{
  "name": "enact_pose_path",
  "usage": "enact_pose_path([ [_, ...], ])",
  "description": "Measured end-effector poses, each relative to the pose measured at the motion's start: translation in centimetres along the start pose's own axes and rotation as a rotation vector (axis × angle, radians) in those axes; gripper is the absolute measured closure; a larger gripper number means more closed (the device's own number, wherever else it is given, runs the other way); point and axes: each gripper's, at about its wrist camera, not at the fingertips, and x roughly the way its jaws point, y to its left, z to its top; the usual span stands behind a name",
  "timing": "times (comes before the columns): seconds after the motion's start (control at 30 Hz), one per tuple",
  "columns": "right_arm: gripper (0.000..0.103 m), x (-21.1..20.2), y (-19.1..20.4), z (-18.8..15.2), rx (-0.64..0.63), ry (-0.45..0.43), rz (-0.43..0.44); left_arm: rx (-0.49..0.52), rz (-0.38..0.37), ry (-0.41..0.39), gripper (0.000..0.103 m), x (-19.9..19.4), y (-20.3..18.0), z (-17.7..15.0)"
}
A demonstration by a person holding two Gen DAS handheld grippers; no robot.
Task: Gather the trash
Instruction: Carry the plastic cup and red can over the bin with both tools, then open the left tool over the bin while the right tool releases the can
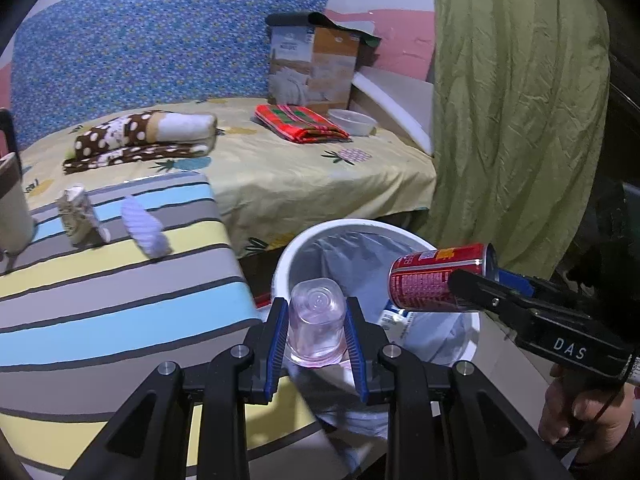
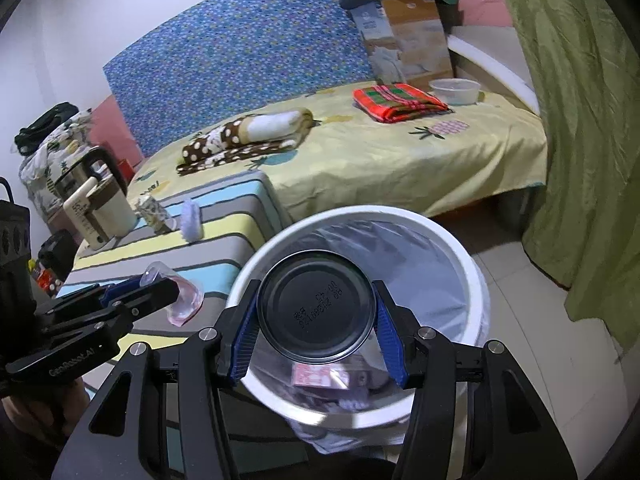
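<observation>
My left gripper is shut on a clear plastic cup with a pink tint, held at the near left rim of the white trash bin. My right gripper is shut on a red soda can, whose dark base faces the right wrist camera, above the bin. The bin has a clear liner and holds some wrappers. The left gripper and the cup also show at the left of the right wrist view. On the striped table lie a crumpled carton and a white crumpled piece.
A kettle stands at the table's far left. Behind is a bed with folded blankets, a box and a white bowl. A green curtain hangs to the right of the bin.
</observation>
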Motion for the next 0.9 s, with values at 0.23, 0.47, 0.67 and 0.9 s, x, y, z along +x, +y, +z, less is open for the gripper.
enact_pose_path([
  [0.23, 0.048, 0.9, -1.5, -0.4, 0.025, 0.037, -0.018, 0.013, -0.043, 0.029, 0.074, 2.3, -1.3, 0.0],
  [0.47, 0.048, 2.5, -2.2, -0.9, 0.019, 0.107, -0.011, 0.020, -0.080, 0.071, 0.074, 5.0, -1.5, -0.3],
  [0.67, 0.046, 3.9, -2.2, -1.1, 0.002, 0.153, -0.014, 0.000, -0.086, 0.099, 0.070, 6.2, -0.8, -0.6],
  [0.9, 0.045, 2.9, -2.4, -0.7, 0.015, 0.117, -0.020, -0.025, -0.088, 0.076, 0.064, 5.4, 0.2, -0.4],
])
